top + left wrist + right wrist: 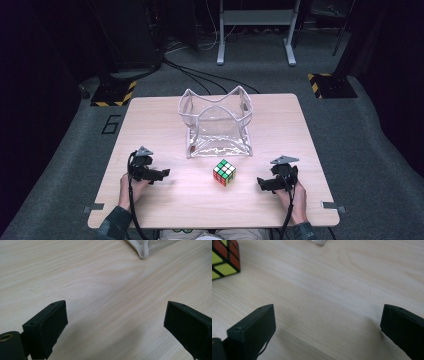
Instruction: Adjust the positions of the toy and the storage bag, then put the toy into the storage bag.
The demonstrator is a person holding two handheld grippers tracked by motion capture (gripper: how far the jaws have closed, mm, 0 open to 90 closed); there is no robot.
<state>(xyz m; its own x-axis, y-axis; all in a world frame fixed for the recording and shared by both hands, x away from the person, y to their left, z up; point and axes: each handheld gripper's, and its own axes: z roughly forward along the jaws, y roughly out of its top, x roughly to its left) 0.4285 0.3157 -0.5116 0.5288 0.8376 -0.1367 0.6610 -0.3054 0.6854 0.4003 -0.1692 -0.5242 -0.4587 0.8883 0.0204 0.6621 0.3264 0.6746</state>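
Sat between the two tongs, the puzzle cube [224, 172], a little nearer the right gripper [264, 184] than the left gripper [161, 174], and just short of the clear pouch [216, 121] beyond them on the table [150, 115]. Touched neither tool. Showed at the upper left of the right gripper view [223, 257], ahead of its left jaw and off to that side.

Both tongs spread wide, nothing between the jaws, bare wood under them.

Judged light, rigid and hard-shelled, with smooth plastic faces likely to slip under a weak pinch; not fragile, though the layers could twist. Best taken across two opposite flat faces, pads square and centred, not over edges or corners.

No long axis, being equal on all sides. Rested flat, turned at a slant, one vertical edge towards the person.
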